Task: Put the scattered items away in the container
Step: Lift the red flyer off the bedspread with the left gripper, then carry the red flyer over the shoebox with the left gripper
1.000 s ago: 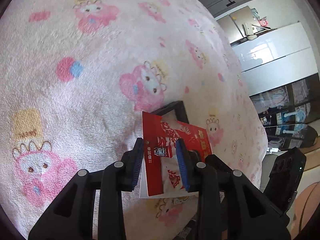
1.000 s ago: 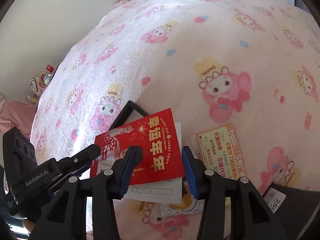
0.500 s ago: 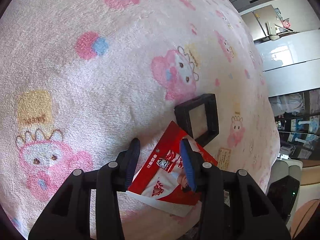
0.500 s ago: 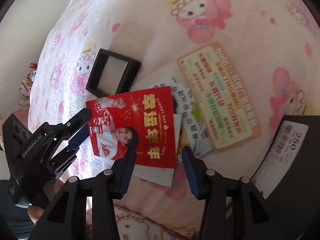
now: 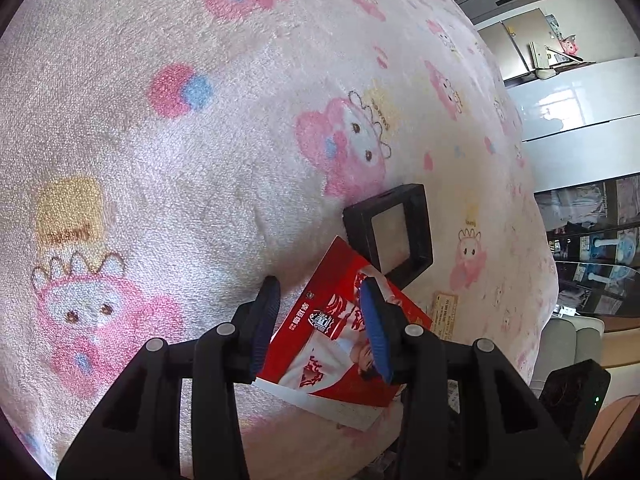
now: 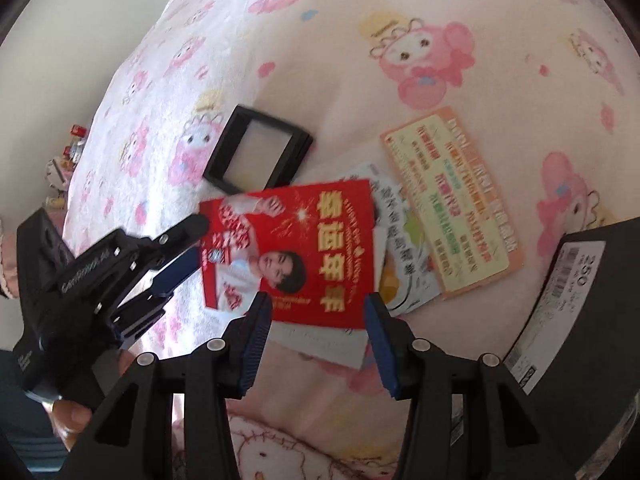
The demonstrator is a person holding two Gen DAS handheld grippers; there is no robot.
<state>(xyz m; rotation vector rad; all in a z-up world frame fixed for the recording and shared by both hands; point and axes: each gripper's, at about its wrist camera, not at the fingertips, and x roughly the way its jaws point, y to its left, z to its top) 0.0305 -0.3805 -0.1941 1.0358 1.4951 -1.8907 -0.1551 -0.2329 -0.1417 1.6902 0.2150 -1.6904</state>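
A red printed card (image 6: 296, 248) lies on the pink blanket on top of white cards, also in the left wrist view (image 5: 344, 340). A small black frame (image 6: 258, 150) lies just beyond it, also in the left wrist view (image 5: 394, 238). An orange-edged leaflet (image 6: 448, 204) lies to the right. My left gripper (image 5: 320, 320) is open, jaws astride the red card's left edge; it shows in the right wrist view (image 6: 176, 248). My right gripper (image 6: 316, 320) is open and empty above the red card's near edge. A black container (image 6: 592, 320) with a white label stands at the right.
The pink cartoon-print blanket (image 5: 200, 140) covers a bed. A white wall (image 6: 80, 20) is beyond its far side. Cabinets and shelves (image 5: 580, 120) stand past the bed's other end.
Both grippers have pulled back and risen, so the black frame and the leaflet have come into view. The left gripper now sits at the red card's left edge. The cards have not moved.
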